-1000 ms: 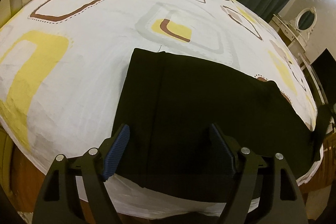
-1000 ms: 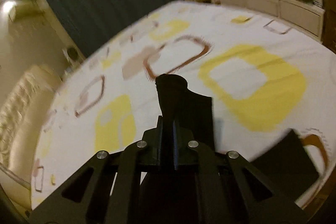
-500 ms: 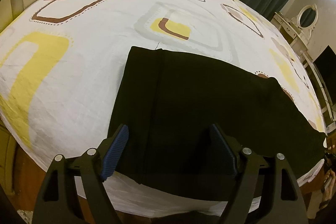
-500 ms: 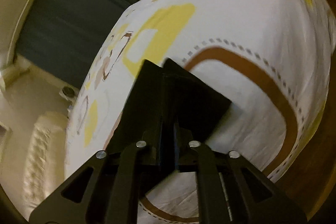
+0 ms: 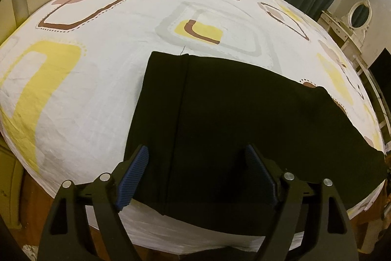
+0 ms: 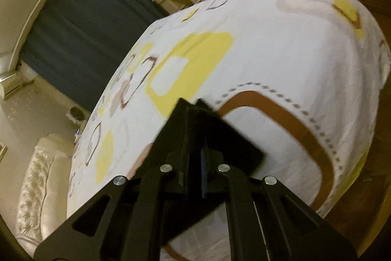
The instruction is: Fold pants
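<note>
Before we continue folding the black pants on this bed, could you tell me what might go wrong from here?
1. The pants lie close to the near edge of the bed sheet; a tug could slide them off.
2. The right gripper is shut on a corner of the black fabric; lifting one end alone may skew the fold.
3. The left gripper is opening over the cloth without holding it, so that end could shift or wrinkle.
</note>
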`<move>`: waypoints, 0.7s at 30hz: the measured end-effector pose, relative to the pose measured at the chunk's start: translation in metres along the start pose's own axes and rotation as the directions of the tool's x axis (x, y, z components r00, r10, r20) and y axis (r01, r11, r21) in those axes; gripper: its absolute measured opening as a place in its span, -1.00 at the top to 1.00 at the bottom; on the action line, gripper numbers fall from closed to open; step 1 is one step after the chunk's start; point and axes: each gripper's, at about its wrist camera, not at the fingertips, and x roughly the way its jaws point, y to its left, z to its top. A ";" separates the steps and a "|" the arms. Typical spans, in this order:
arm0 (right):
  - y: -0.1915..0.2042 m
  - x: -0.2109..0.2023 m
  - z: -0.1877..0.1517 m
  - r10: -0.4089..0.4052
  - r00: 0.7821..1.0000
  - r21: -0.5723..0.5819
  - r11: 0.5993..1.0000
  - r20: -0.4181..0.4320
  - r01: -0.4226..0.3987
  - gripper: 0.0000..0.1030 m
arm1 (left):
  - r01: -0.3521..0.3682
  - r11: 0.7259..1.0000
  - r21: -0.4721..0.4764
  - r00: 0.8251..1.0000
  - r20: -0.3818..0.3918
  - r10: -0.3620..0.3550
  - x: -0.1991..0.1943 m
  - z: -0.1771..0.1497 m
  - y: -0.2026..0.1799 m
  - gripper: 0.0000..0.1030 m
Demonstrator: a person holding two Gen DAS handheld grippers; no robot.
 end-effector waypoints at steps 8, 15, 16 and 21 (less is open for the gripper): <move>-0.043 0.008 -0.010 0.020 0.999 0.092 0.996 -0.048 -0.016 0.73 | -0.006 1.000 0.005 1.000 0.003 0.006 0.003 0.000 -0.001 -0.62; 0.002 0.005 0.033 -0.048 0.999 -0.110 0.993 -0.015 0.046 0.04 | -0.013 1.000 0.008 1.000 0.008 0.013 0.003 -0.001 -0.001 -0.64; 0.009 0.018 0.040 -0.043 0.998 -0.141 0.989 -0.048 0.036 -0.01 | -0.015 1.000 0.010 1.000 0.009 0.015 0.003 -0.001 -0.002 -0.64; 0.022 0.078 0.055 -0.099 0.973 -0.231 0.972 -0.210 0.049 -0.27 | -0.022 1.000 0.014 1.000 0.009 0.022 0.003 -0.002 -0.002 -0.65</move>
